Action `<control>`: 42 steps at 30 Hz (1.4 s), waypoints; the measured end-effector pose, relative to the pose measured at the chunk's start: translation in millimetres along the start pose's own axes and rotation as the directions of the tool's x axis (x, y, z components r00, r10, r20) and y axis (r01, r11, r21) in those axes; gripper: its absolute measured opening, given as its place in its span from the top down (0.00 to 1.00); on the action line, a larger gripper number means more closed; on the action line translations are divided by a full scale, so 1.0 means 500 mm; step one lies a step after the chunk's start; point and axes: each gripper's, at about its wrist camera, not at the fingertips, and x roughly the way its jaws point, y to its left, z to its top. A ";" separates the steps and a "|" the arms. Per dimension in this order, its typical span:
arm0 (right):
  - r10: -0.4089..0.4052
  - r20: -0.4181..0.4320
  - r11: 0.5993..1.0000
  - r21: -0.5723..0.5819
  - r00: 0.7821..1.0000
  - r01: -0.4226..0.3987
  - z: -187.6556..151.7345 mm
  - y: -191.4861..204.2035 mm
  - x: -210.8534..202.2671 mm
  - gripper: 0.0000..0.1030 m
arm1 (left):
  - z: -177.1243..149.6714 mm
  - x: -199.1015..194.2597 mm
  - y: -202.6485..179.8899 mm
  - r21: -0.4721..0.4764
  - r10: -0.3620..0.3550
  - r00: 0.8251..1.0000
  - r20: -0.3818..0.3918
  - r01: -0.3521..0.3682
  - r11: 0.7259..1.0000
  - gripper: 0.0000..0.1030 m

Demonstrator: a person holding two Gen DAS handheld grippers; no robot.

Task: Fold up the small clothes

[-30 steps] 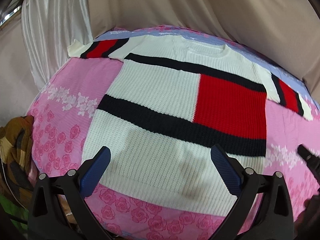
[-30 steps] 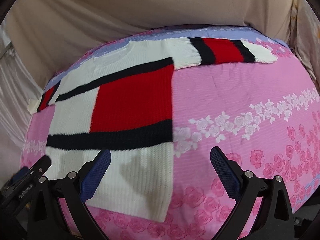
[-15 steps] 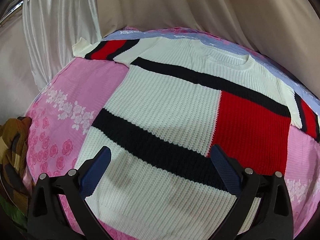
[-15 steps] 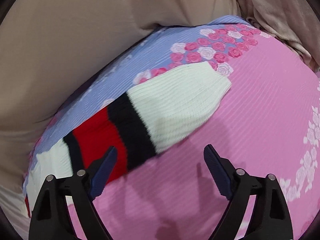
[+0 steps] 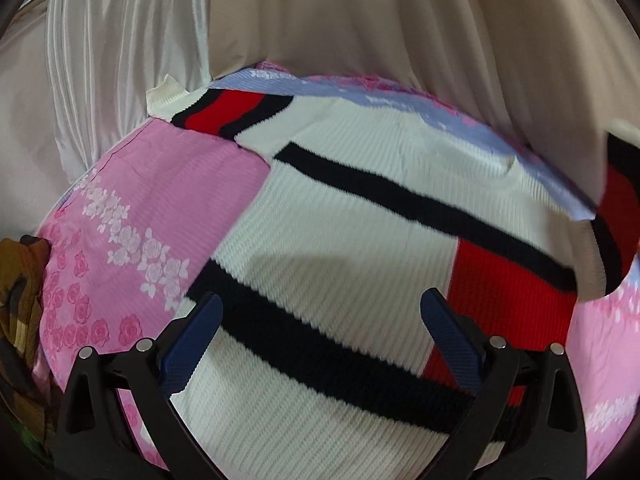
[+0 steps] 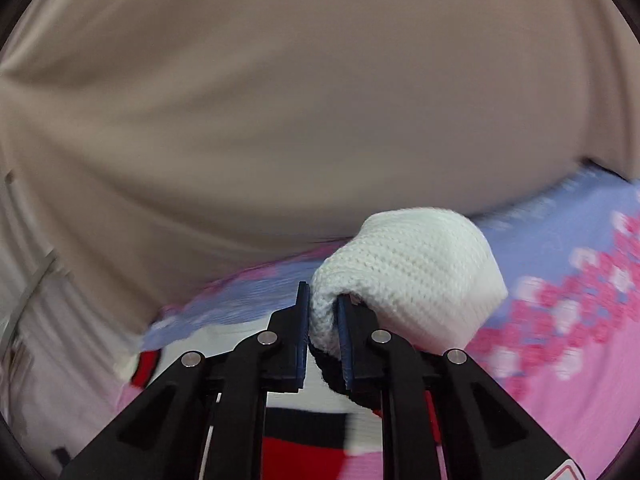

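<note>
A white knit sweater (image 5: 332,240) with black bands and a red block lies flat on the pink bed. My left gripper (image 5: 320,312) hovers open over its lower body, nothing between the blue pads. The far left sleeve (image 5: 224,108) stretches toward the curtain. In the right wrist view my right gripper (image 6: 322,316) is closing its jaws on the white cuff of the right sleeve (image 6: 408,276), which bunches up between the pads, lifted off the sheet. That raised sleeve (image 5: 616,208) shows at the right edge of the left wrist view.
The bed sheet (image 5: 152,200) is pink with roses and has a lilac strip (image 6: 560,224) along the far edge. Beige and white curtains (image 5: 132,40) hang close behind. A brown camouflage cloth (image 5: 20,280) lies off the bed's left side.
My right gripper moved to the right sleeve's cuff, closed on it and lifted it. My left gripper slid left and farther up over the sweater, staying open.
</note>
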 end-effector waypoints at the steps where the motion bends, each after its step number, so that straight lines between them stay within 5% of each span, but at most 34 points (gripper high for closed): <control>1: 0.073 -0.040 0.996 -0.049 0.996 -0.075 -0.014 0.075 0.041 0.81 | 0.012 0.002 0.006 -0.015 -0.013 1.000 0.002 0.013 1.000 0.05; 3: 0.150 -0.122 0.981 -0.107 0.981 -0.163 -0.061 0.177 0.117 0.69 | 0.040 0.013 0.020 -0.042 -0.046 0.999 -0.003 0.045 0.998 0.05; 4: 0.143 -0.145 0.977 -0.140 0.979 -0.164 -0.088 0.210 0.147 0.58 | 0.051 0.020 0.027 -0.055 -0.058 0.998 -0.007 0.057 0.997 0.05; 6: 0.086 -0.185 0.981 -0.158 0.979 -0.116 -0.151 0.233 0.184 0.55 | 0.079 0.042 0.041 -0.089 -0.105 0.994 -0.019 0.103 0.991 0.05; 12: -0.011 -0.268 0.994 0.102 0.963 0.040 -0.285 0.082 0.116 0.51 | 0.148 0.171 0.040 -0.169 -0.206 0.975 -0.080 0.191 0.967 0.05; 16: -0.052 -0.299 0.972 0.205 0.953 0.117 -0.304 0.009 0.102 0.51 | 0.191 0.273 0.016 -0.251 -0.260 0.959 -0.116 0.225 0.941 0.05; 19: -0.035 -0.291 0.946 0.299 0.956 0.125 -0.295 -0.038 0.129 0.46 | 0.211 0.324 -0.012 -0.251 -0.242 0.961 -0.131 0.204 0.946 0.07; 21: -0.034 -0.287 0.919 0.368 0.957 0.143 -0.299 -0.064 0.158 0.45 | 0.219 0.349 -0.026 -0.247 -0.229 0.962 -0.151 0.187 0.951 0.25; 22: -0.026 -0.280 0.908 0.395 0.960 0.140 -0.301 -0.073 0.172 0.45 | 0.220 0.360 -0.033 -0.241 -0.227 0.960 -0.167 0.183 0.953 0.52; 23: -0.019 -0.277 0.902 0.410 0.961 0.136 -0.305 -0.082 0.178 0.49 | 0.223 0.373 -0.042 -0.238 -0.230 0.955 -0.186 0.183 0.954 0.80; 24: -0.020 -0.278 0.897 0.420 0.961 0.140 -0.304 -0.085 0.186 0.57 | 0.227 0.375 -0.046 -0.238 -0.236 0.954 -0.185 0.190 0.952 0.89; 25: -0.018 -0.271 0.895 0.425 0.962 0.136 -0.298 -0.087 0.187 0.90 | 0.232 0.364 -0.046 -0.235 -0.230 0.961 -0.157 0.189 0.953 0.93; 27: -0.029 -0.173 0.902 0.421 0.984 0.100 -0.273 -0.080 0.151 0.99 | 0.236 0.338 -0.047 -0.204 -0.202 0.975 -0.092 0.180 0.962 0.94; 30: -0.105 -0.104 0.920 0.368 0.989 0.137 -0.253 -0.088 0.107 0.99 | 0.222 0.364 -0.054 -0.157 -0.146 0.981 -0.129 0.125 0.980 0.95; 33: -0.195 -0.305 0.878 0.370 0.932 0.304 -0.303 -0.152 0.154 0.99 | 0.204 0.373 -0.044 -0.165 -0.138 0.982 -0.131 0.116 0.979 0.96; 37: -0.160 -0.185 0.900 0.377 0.970 0.220 -0.293 -0.108 0.102 0.91 | 0.198 0.374 -0.040 -0.182 -0.150 0.981 -0.123 0.126 0.975 0.95; 42: -0.161 -0.225 0.963 0.176 0.961 0.202 -0.275 -0.035 0.175 0.92 | 0.199 0.372 -0.041 -0.171 -0.148 0.981 -0.126 0.126 0.977 0.95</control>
